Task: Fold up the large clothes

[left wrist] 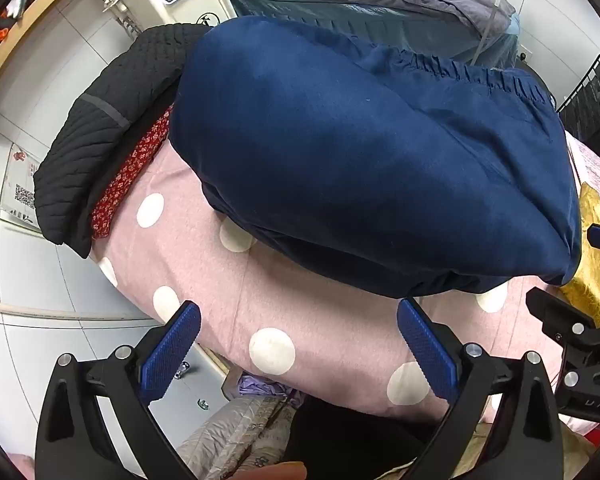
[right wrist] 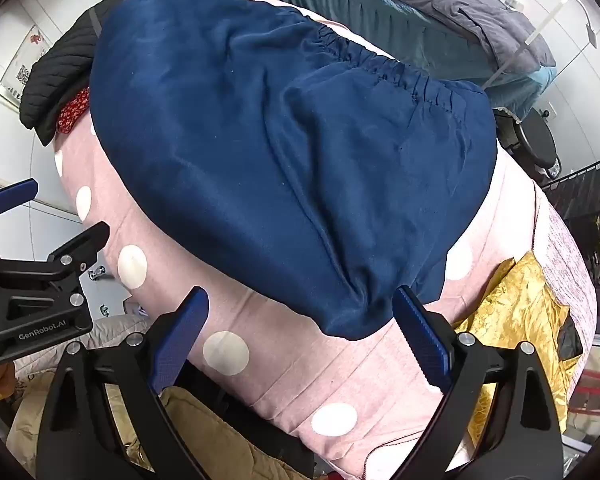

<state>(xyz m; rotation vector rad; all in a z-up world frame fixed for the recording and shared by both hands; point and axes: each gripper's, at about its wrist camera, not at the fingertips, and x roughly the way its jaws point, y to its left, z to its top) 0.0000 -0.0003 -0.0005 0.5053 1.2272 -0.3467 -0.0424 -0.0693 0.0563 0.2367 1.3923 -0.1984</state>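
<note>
Navy garment [left wrist: 364,152] with a gathered elastic band [left wrist: 480,70] along the far edge, lying folded over in a thick rounded bundle on the pink polka-dot blanket [left wrist: 308,320] of the bed. Near hem bulging and loose, layers underneath not squared up. Left claw [left wrist: 298,344] spread wide, holding nothing, hovering above bare blanket just short of the near edge. Right claw [right wrist: 300,332] likewise spread and empty, one fingertip just at the lower corner of the cloth, touching or not impossible to tell. Probably between folds, judging by the bulk. Risk from here: pinching only the top layer, so the bundle slides apart and the fold opens; slippery-looking fabric likely to drag across the blanket rather than turn over. Further out, a black quilted jacket [left wrist: 100,132] over a red floral cloth [left wrist: 128,176] at the bed's far-left edge, close enough to get caught up, and a gold cloth [right wrist: 512,312] on the right. No containers in view.
</note>
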